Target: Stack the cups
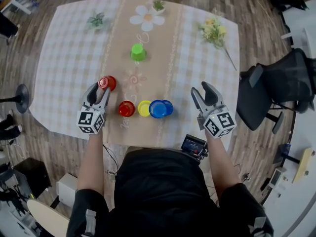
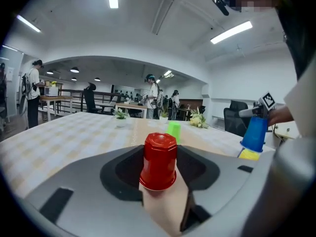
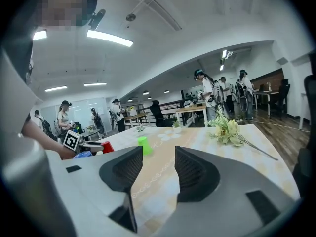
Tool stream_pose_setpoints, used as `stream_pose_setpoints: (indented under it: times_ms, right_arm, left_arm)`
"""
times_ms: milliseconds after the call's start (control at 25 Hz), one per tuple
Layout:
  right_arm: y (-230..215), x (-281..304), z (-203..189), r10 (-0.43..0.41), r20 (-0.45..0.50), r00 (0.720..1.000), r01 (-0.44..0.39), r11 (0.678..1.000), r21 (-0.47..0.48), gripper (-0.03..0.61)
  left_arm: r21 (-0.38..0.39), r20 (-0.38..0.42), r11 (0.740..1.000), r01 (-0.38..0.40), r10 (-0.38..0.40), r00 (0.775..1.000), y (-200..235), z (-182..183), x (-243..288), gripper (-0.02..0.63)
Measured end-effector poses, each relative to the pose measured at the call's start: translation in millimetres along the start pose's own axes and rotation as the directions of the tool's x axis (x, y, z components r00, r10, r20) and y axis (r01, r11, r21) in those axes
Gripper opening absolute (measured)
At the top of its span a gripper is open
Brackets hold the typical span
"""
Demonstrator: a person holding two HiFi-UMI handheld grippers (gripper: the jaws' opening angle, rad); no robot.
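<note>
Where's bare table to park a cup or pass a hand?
Free: checked cloth left of the green cup; cloth between bouquet and right claw; runner between green cup and near row. Crowded: that row, red cup, yellow cup, blue cups packed; left claw around the other red cup.

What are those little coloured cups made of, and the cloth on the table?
The red cup looks like glossy moulded plastic: even colour, sheen on its faceted base. The other red cup, green cup, yellow cup and blue cups seem alike. The tablecloth looks matte, printed with checks and flowers: fabric or vinyl, I can't tell.
</note>
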State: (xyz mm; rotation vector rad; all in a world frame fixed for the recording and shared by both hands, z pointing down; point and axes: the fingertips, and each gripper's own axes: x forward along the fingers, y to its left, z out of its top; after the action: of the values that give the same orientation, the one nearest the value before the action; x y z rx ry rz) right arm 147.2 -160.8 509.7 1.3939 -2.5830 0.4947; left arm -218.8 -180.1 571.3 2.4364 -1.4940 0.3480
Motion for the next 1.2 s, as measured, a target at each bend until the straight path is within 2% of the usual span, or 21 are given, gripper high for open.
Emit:
stream_pose_setpoints:
  times_ms: [160,280,360,560,680,800,1080,1200]
  right_arm:
    - [10.9,1.0,1.0,0.014,-0.004,1.0,-0.014,1.0,-0.024,0.21]
    - [21.5,5.1,0.4,0.031,-0.005,0.999,-0.031,0.999,-0.029,0.208]
    - [31.0,8.1,0.5,0.047,-0.008,0.999,-0.048,0.998,-0.036,0.206]
    - [46.7,9.6,1.1,0.08,-0.021,0.997,-0.081,0.995,-0.063,0.204]
    - [51.1,9.1,-0.7,0.087,-0.03,0.996,-0.089,0.994,-0.067,0.202]
    - [50.2,6.6,-4.0,0.085,-0.042,0.995,-0.088,0.994,-0.067,0.199]
    - [47.6,6.3,-6.8,0.084,-0.05,0.995,-0.087,0.994,-0.064,0.195]
    - [44.3,7.5,-8.1,0.081,-0.049,0.996,-0.084,0.995,-0.058,0.195]
  left_arm:
    - [0.009,0.083,0.996,0.083,-0.084,0.993,-32.1,45.8,-28.0,0.206]
    - [-0.015,0.1,0.984,0.176,-0.173,0.98,-72.0,59.8,-48.6,0.206]
    - [-0.003,0.075,0.976,0.215,-0.215,0.974,-97.4,57.5,-58.2,0.206]
    - [0.087,-0.051,0.956,0.281,-0.278,0.959,-141.9,26.7,-61.9,0.204]
    - [0.145,-0.082,0.943,0.299,-0.289,0.954,-153.6,23.6,-61.5,0.204]
    - [0.17,-0.101,0.934,0.313,-0.3,0.949,-161.5,22.3,-58.4,0.204]
    - [0.144,-0.085,0.936,0.321,-0.311,0.946,-164.3,20.6,-58.7,0.208]
    - [0.107,-0.006,0.941,0.322,-0.324,0.946,-161.9,36.3,-66.0,0.244]
